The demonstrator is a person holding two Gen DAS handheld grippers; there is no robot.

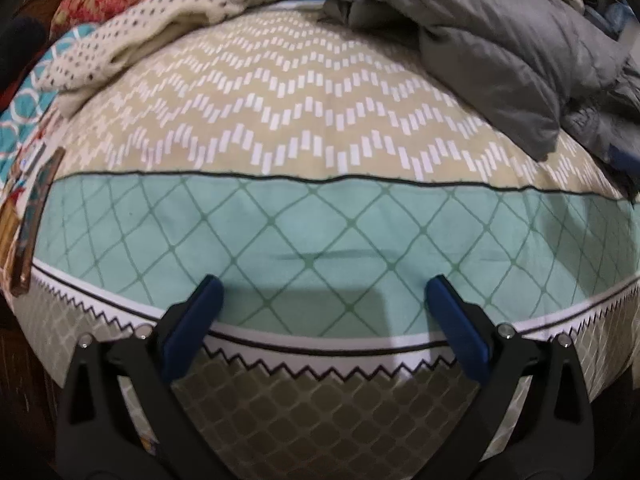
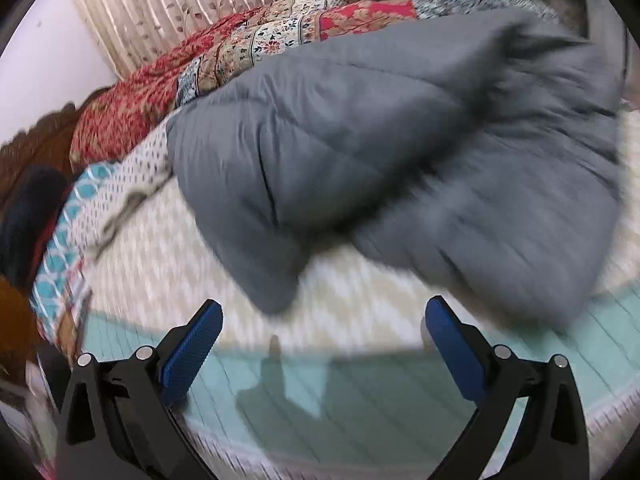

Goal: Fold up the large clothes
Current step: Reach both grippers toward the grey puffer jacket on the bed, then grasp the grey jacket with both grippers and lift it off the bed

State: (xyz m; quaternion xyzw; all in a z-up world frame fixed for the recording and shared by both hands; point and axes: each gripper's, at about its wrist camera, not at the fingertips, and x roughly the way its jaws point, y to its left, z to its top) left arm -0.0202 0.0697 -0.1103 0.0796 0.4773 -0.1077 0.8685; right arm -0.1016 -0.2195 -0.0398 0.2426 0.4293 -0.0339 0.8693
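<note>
Grey quilted jacket (image 2: 420, 152) lies heaped beyond both open, empty hand-held grippers.

Grey quilted jacket (image 2: 400, 152) rumpled on bed

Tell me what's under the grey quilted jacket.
The grey quilted jacket lies on the beige zigzag bedsheet. Anything beneath its bulk is covered.

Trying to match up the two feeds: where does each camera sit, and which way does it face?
Left wrist: on the left gripper, looking down across the bed edge at the patterned bedspread; its open fingers show.
Right wrist: on the right gripper, tilted down at the grey quilted garment, blurred; its open fingers show.
Shared: garment, bedspread and the red floral quilt.
</note>
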